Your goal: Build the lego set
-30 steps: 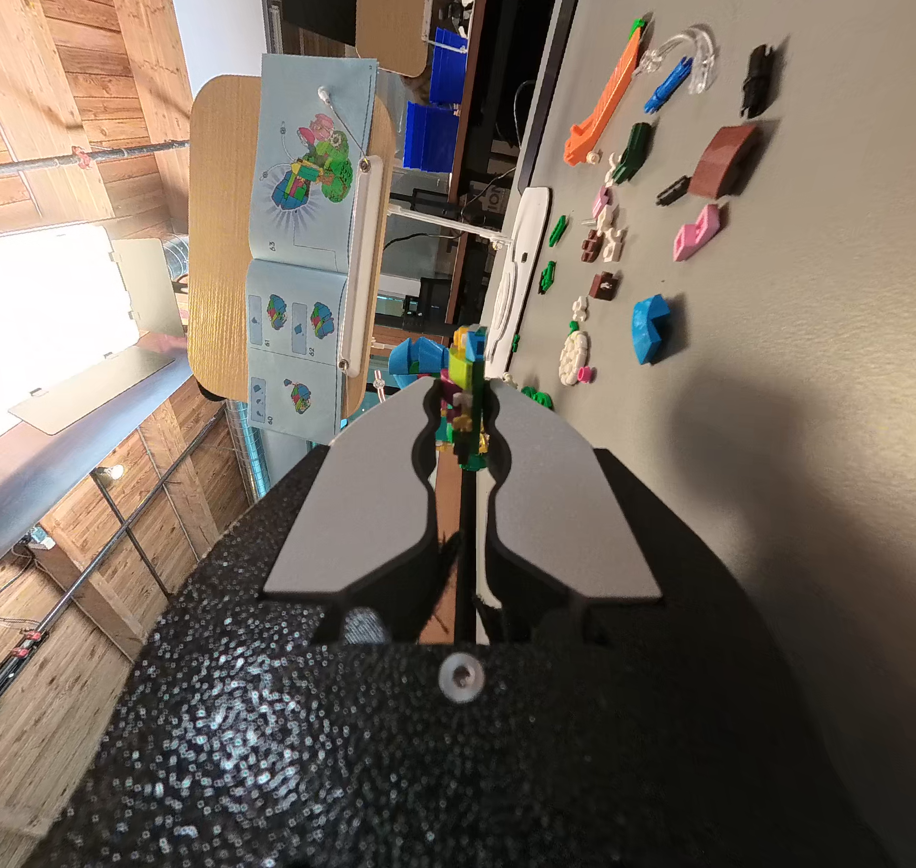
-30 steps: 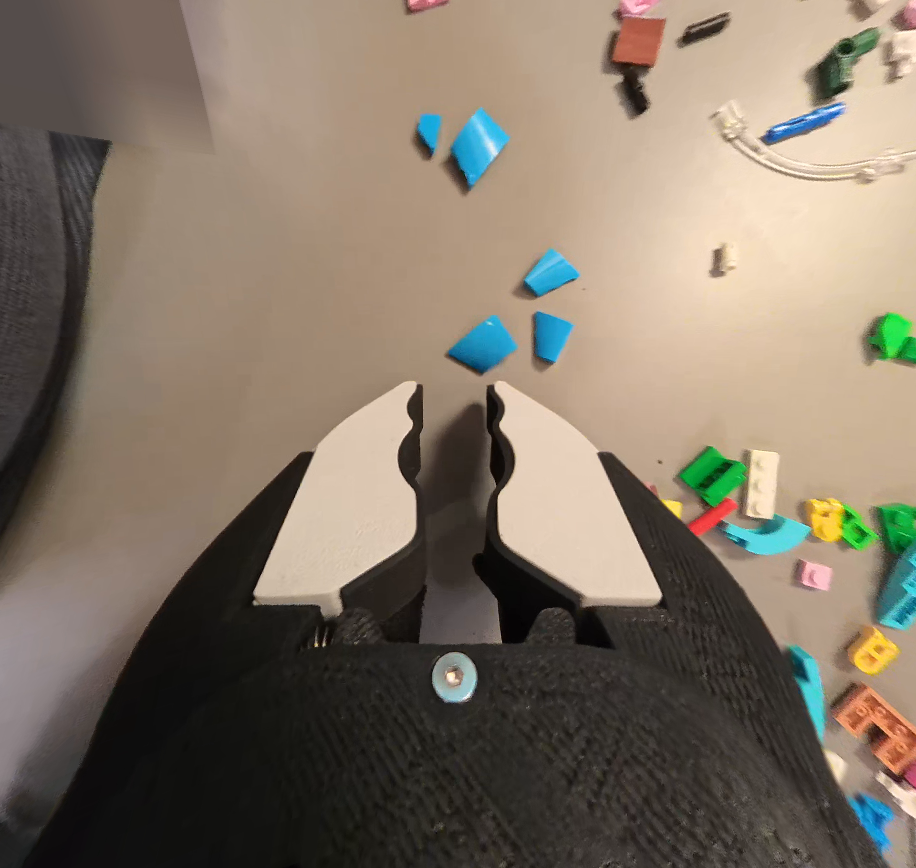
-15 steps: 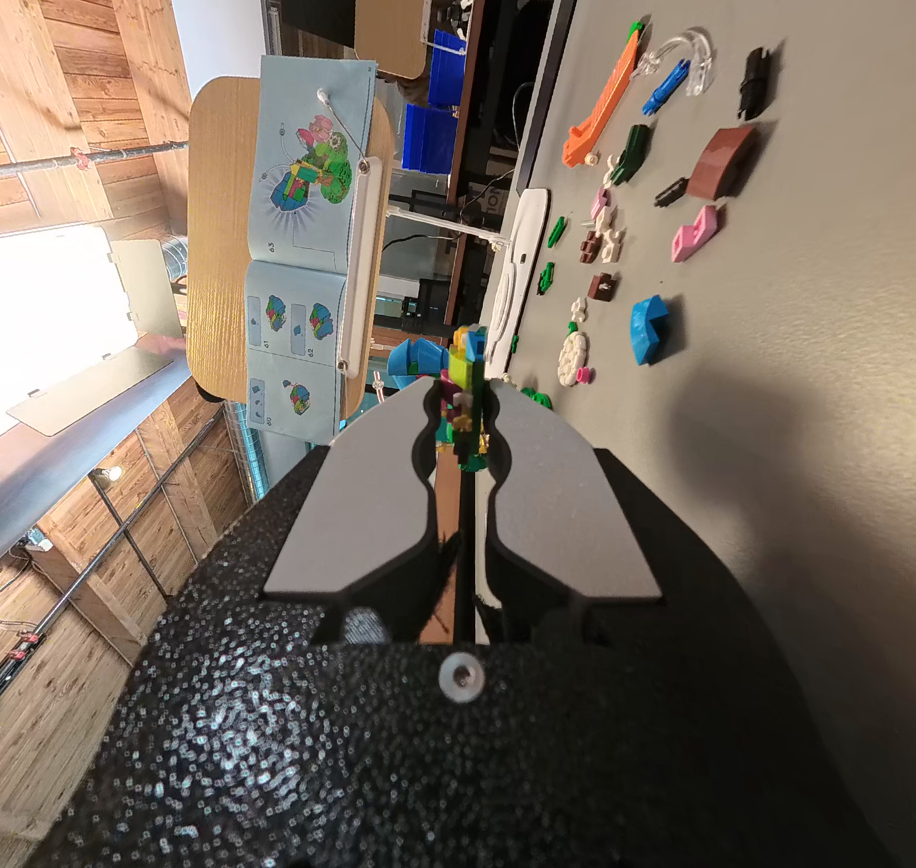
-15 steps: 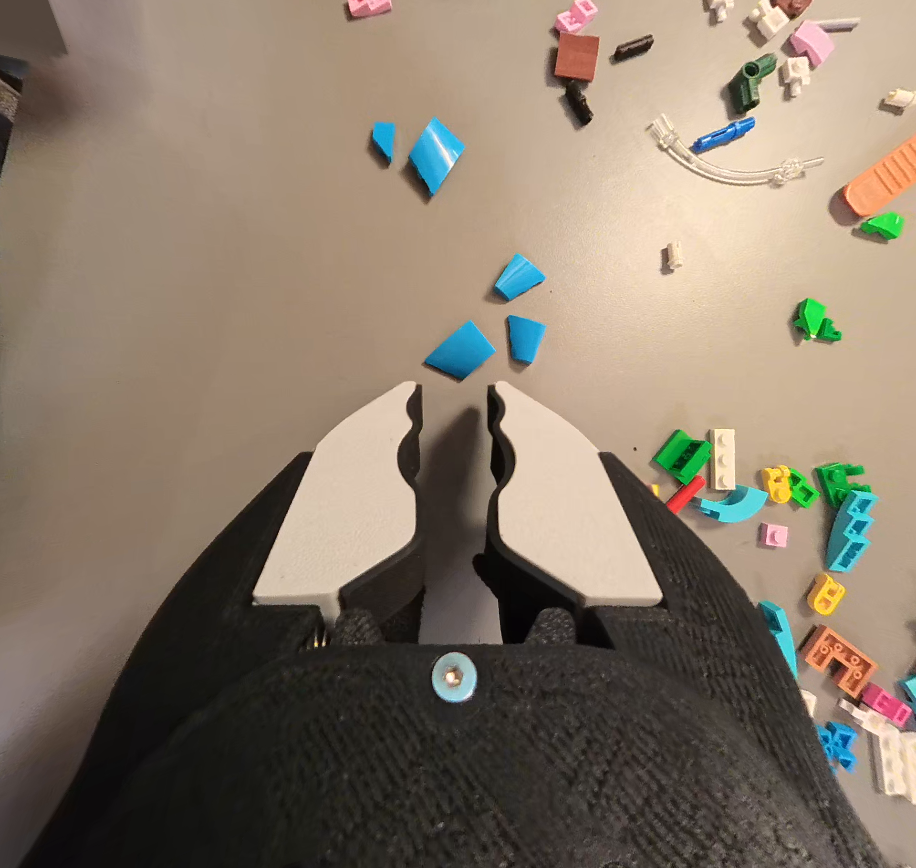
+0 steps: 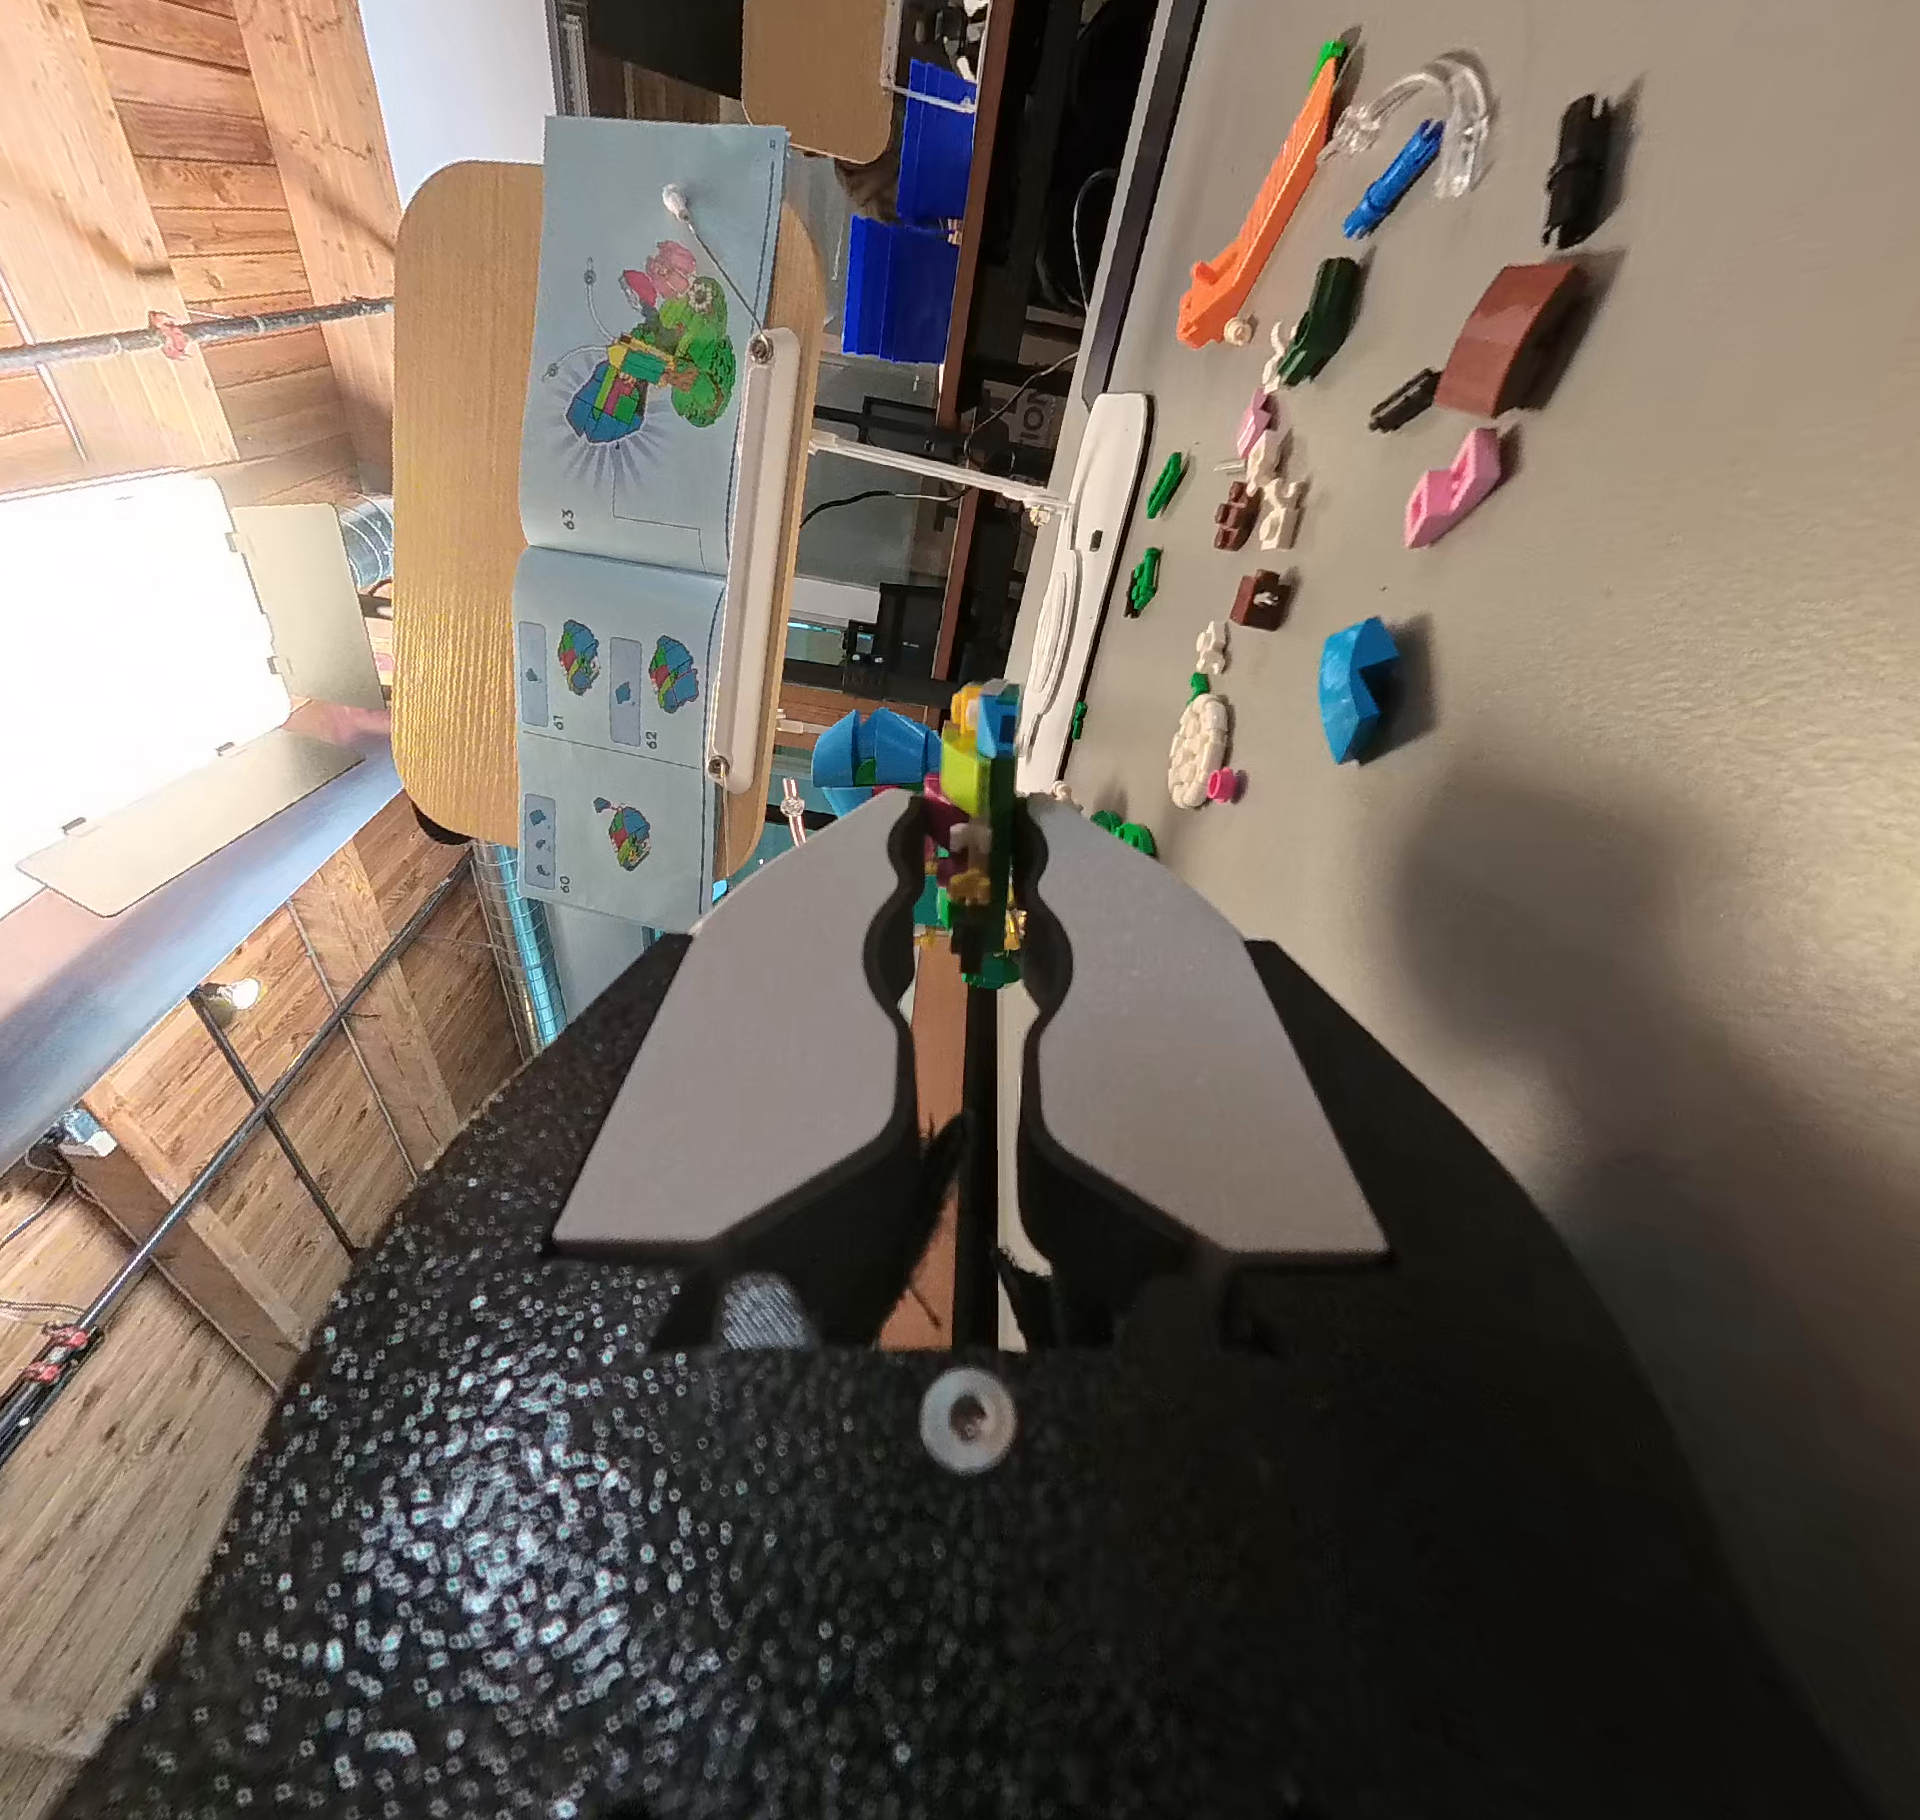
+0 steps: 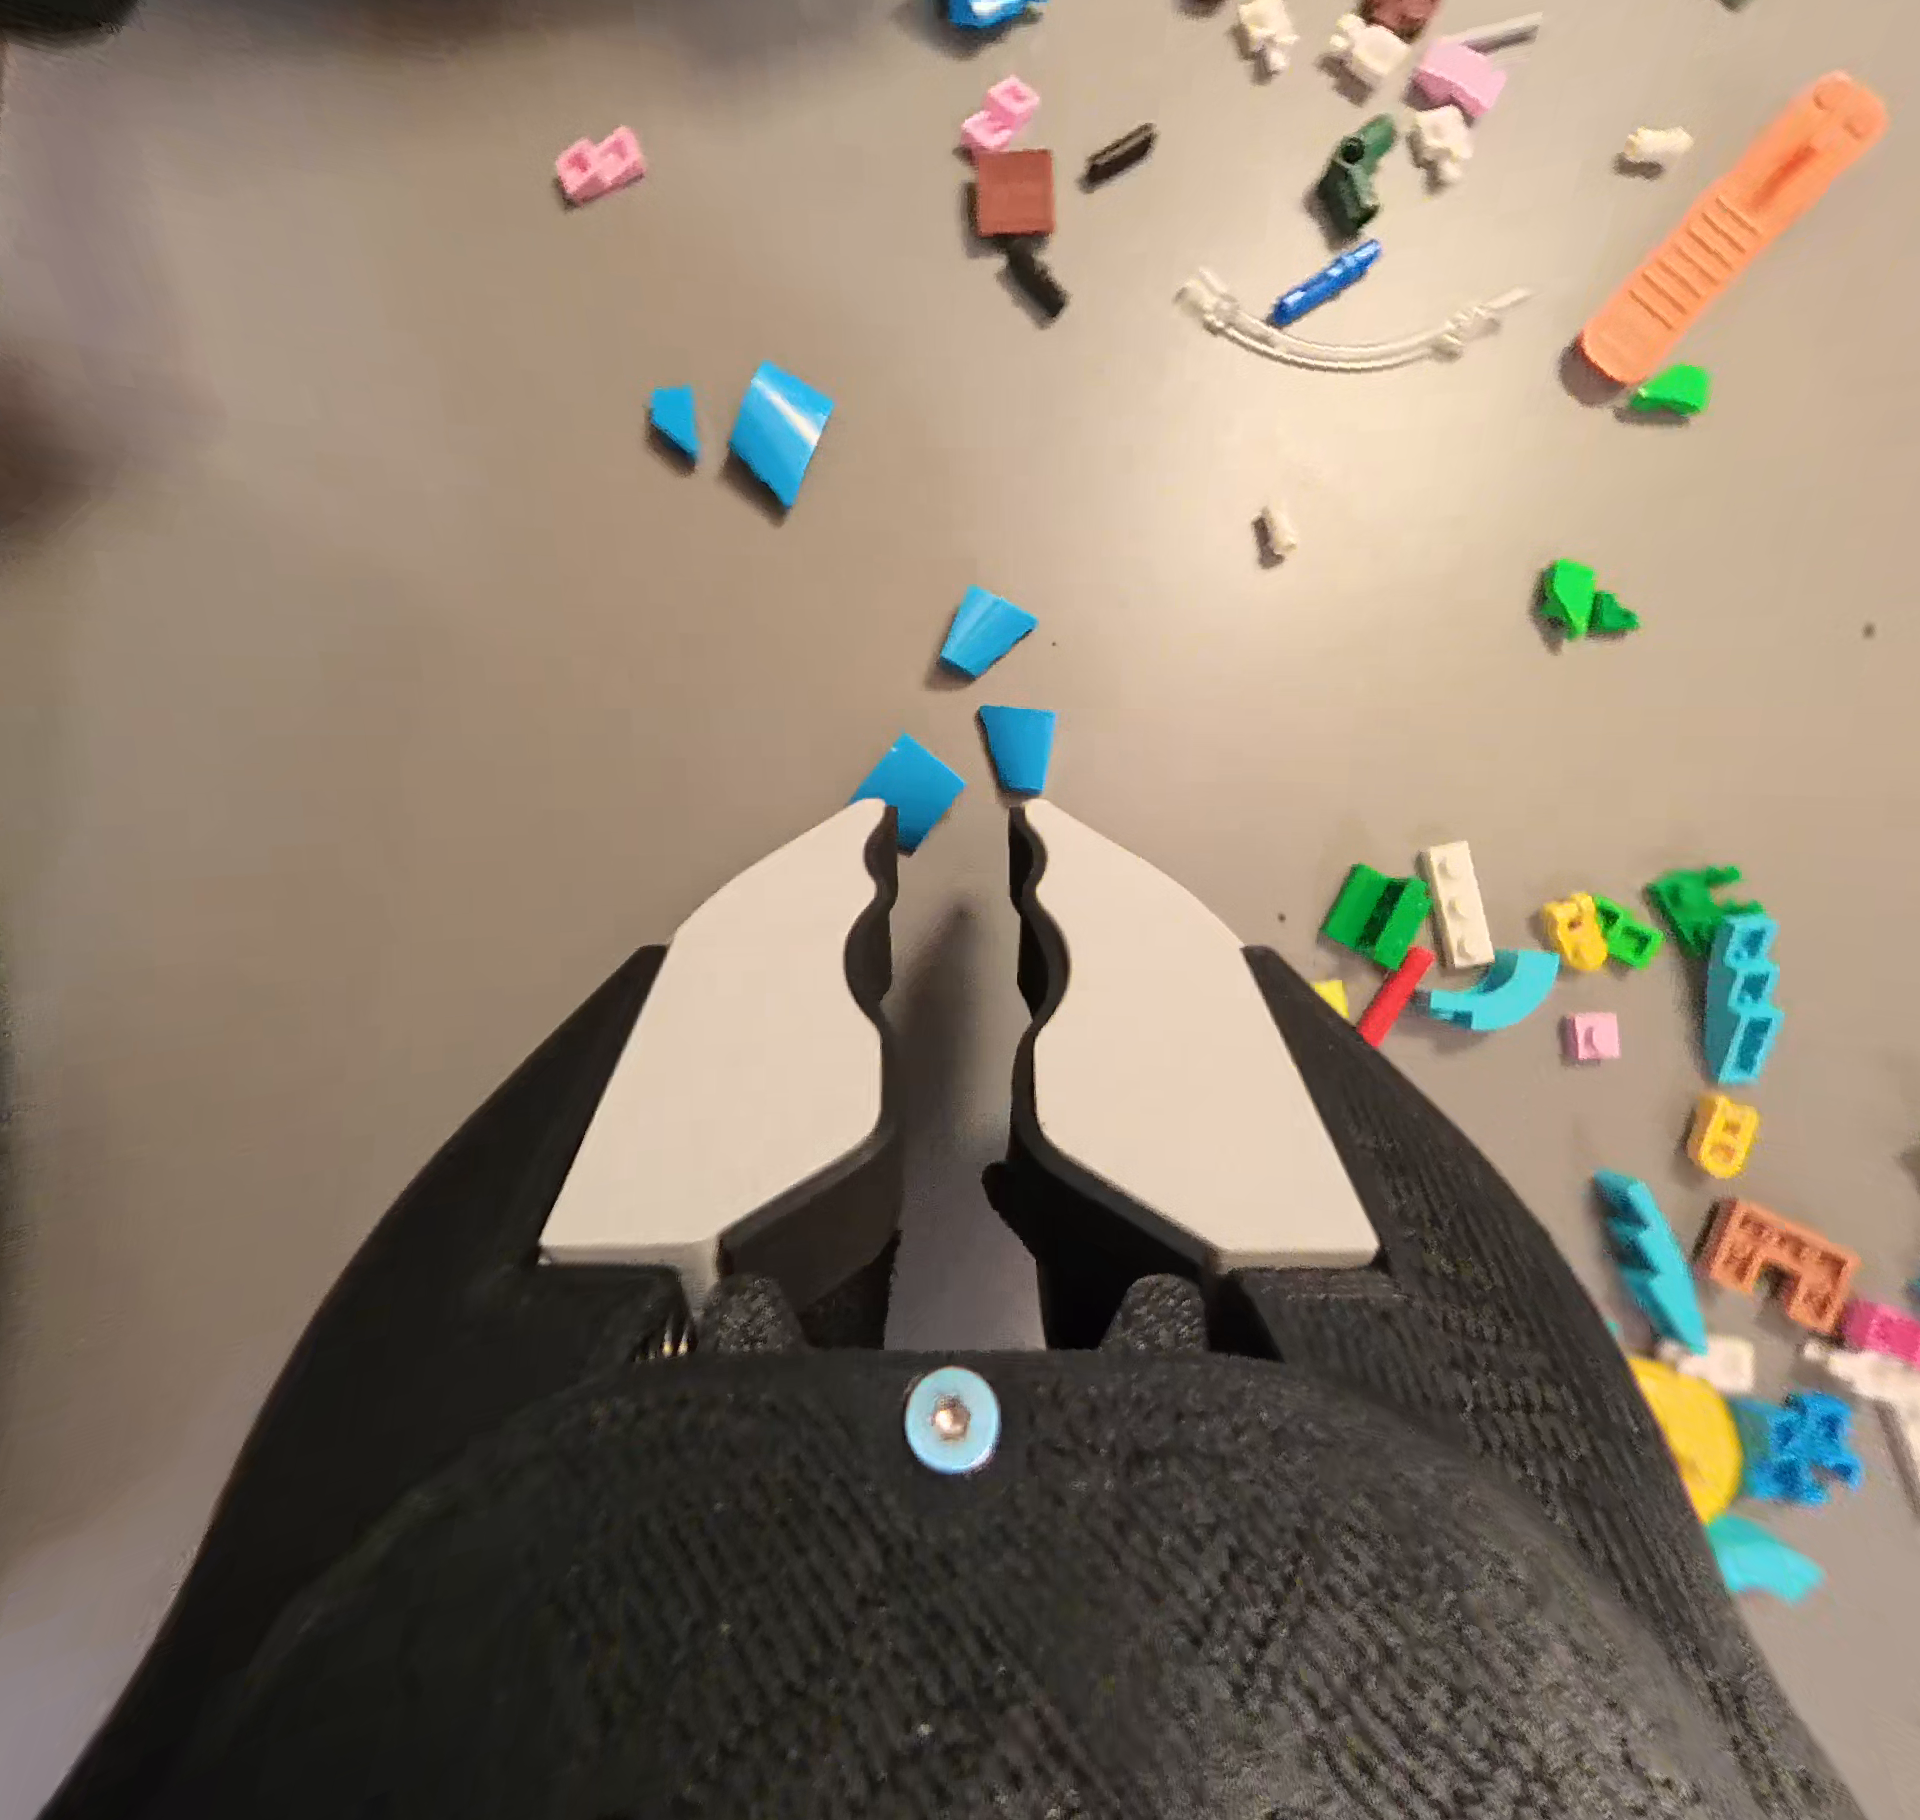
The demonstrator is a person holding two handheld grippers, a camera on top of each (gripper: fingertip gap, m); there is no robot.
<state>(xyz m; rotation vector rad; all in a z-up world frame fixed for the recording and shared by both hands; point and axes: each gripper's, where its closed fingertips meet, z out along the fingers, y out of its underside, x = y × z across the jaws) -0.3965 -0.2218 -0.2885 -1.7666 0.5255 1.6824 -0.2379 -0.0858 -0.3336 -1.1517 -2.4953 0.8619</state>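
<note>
The left gripper [image 5: 961,814] is squeezed tight on the little model [image 5: 971,835], a bunch of green, yellow, pink and blue bricks stuck together. It holds the model up off the grey table [image 5: 1662,939], turned toward the open instruction book [image 5: 634,523] on its wooden stand, probably so the next piece can be pushed on.

The right gripper [image 6: 951,804] has nothing in it. Its jaws are a little way apart, with a gap you can see the table through. It hangs low over three small blue wedge pieces [image 6: 1013,747], likely because one of them is needed next. One wedge peeks out beside its left fingertip.

Only the left wrist view shows the model and the book. Only the right wrist view shows the blue wedges and the heap of loose bricks [image 6: 1507,949]
</note>
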